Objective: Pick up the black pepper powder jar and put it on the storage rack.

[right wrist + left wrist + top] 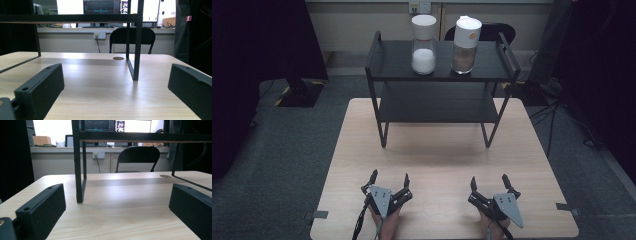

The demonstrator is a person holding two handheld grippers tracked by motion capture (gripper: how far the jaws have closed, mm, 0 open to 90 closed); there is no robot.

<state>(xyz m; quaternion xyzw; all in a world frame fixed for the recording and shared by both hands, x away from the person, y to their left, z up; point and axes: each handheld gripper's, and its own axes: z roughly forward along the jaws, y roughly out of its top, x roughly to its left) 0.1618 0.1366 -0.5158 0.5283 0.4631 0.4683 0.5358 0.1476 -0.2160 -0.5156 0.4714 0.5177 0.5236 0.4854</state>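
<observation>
A black two-tier metal rack (439,80) stands at the far half of the wooden table (442,160). On its top shelf sit two clear jars with white lids: one with white grains (423,45) on the left, one with brown powder (465,46) on the right. My left gripper (389,179) rests open near the front edge, left of centre; my right gripper (489,181) rests open to its right. In the left gripper view the rack's front left leg (78,170) stands ahead between the jaws. The right gripper view has the front right leg (136,45) ahead.
A black folding chair (138,157) stands beyond the table's far edge, against a low wall with a socket (98,155). Monitors (102,6) glow on a desk behind. A dark stand base (299,92) sits on the floor at the left, cables at the right.
</observation>
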